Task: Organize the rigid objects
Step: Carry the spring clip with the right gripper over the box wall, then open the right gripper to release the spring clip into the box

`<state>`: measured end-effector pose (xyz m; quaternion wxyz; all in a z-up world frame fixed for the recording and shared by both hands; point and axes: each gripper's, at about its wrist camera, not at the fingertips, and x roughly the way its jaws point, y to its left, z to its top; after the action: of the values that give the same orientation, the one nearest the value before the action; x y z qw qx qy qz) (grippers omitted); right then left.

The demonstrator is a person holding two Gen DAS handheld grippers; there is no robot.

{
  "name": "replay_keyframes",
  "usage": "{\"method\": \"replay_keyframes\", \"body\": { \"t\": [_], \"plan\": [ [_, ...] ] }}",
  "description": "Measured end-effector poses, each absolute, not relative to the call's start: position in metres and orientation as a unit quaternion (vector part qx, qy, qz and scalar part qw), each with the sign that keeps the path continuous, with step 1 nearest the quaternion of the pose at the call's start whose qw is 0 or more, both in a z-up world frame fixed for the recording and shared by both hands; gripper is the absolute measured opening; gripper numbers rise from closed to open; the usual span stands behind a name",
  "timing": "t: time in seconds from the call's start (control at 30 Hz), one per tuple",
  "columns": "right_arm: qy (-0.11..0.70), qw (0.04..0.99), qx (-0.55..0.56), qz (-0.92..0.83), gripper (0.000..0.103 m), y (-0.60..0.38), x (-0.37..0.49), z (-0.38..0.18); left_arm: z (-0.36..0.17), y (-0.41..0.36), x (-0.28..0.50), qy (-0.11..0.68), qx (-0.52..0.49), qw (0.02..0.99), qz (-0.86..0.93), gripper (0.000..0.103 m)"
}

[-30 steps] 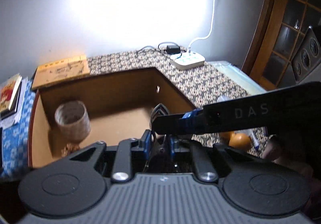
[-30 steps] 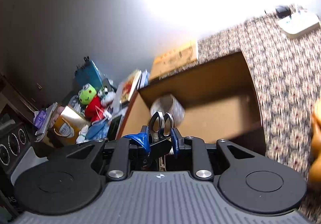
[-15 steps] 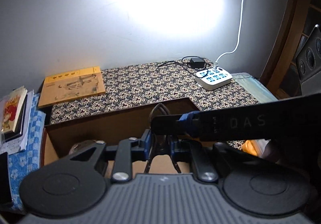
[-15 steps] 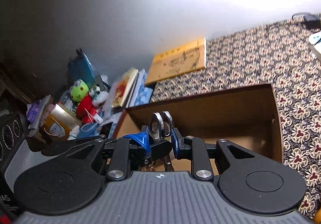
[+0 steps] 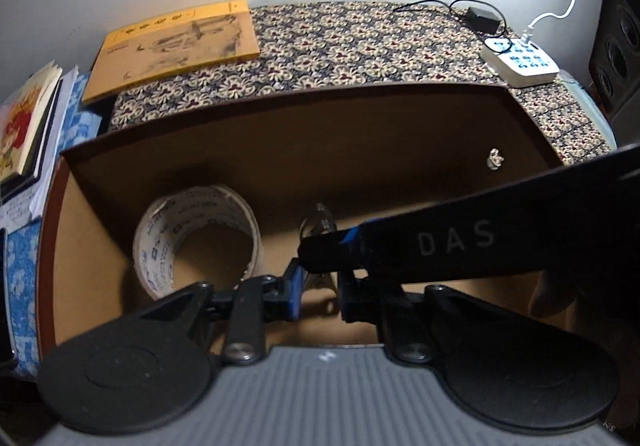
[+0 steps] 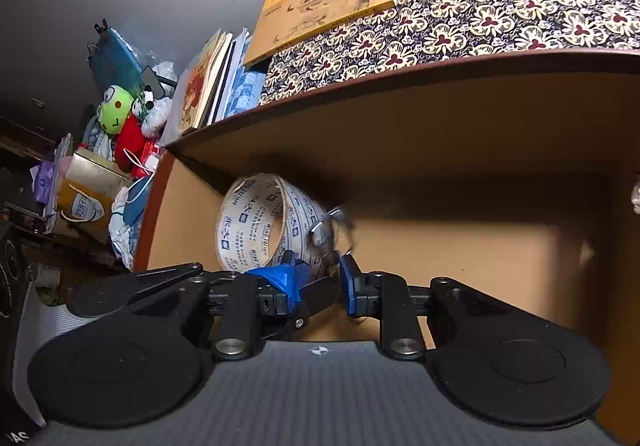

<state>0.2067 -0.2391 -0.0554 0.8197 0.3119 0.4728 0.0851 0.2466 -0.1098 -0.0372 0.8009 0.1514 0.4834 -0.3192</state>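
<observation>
A brown cardboard box (image 5: 280,118) stands open on the patterned table; it also shows in the right wrist view (image 6: 440,98). A roll of printed tape (image 5: 196,234) lies inside at its left, also seen in the right wrist view (image 6: 264,222). My left gripper (image 5: 318,282) is over the box, its jaws narrowly apart around a metal clip-like tool (image 5: 318,220). My right gripper (image 6: 322,278) is also over the box, slightly open, with a blurred metal tool (image 6: 330,230) between its pads; contact is unclear. The other gripper's black finger (image 5: 480,242) crosses the left wrist view.
A yellow book (image 5: 176,46) lies behind the box. A white power strip (image 5: 520,62) with cables sits at the back right. Books (image 6: 208,86), plush toys (image 6: 124,122) and bags (image 6: 84,198) are piled left of the box. A dark speaker (image 5: 620,46) stands far right.
Both grippers have dropped forward and down over the box, so its floor and the tape roll now fill the views. The right gripper's jaws look wider apart and its metal tool is blurred.
</observation>
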Motion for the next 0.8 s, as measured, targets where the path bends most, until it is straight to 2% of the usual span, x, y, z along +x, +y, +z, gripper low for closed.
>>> {"method": "replay_keyframes", "body": {
  "t": [0.17,0.4,0.43,0.5,0.63,0.8],
  "plan": [
    [0.468,0.821,0.315,0.087,0.006,-0.243,0.210,-0.062,-0.044,-0.111,0.254,0.499,0.151,0.802,-0.293,0.011],
    [0.458,0.830,0.308,0.080,0.010,-0.250,0.210,-0.058,-0.040,-0.112,0.247,0.475,0.168,0.820,-0.273,0.013],
    [0.456,0.833,0.303,0.077,0.010,-0.250,0.207,-0.055,-0.041,-0.113,0.246,0.473,0.170,0.821,-0.272,0.014],
    [0.446,0.842,0.294,0.071,0.010,-0.249,0.203,-0.051,-0.042,-0.113,0.246,0.474,0.171,0.821,-0.270,0.023],
    [0.429,0.855,0.285,0.051,0.010,-0.250,0.193,-0.041,-0.042,-0.114,0.243,0.464,0.182,0.825,-0.266,0.027],
    [0.413,0.864,0.286,0.033,0.010,-0.249,0.174,-0.029,-0.035,-0.113,0.235,0.443,0.186,0.841,-0.251,0.037]
  ]
}}
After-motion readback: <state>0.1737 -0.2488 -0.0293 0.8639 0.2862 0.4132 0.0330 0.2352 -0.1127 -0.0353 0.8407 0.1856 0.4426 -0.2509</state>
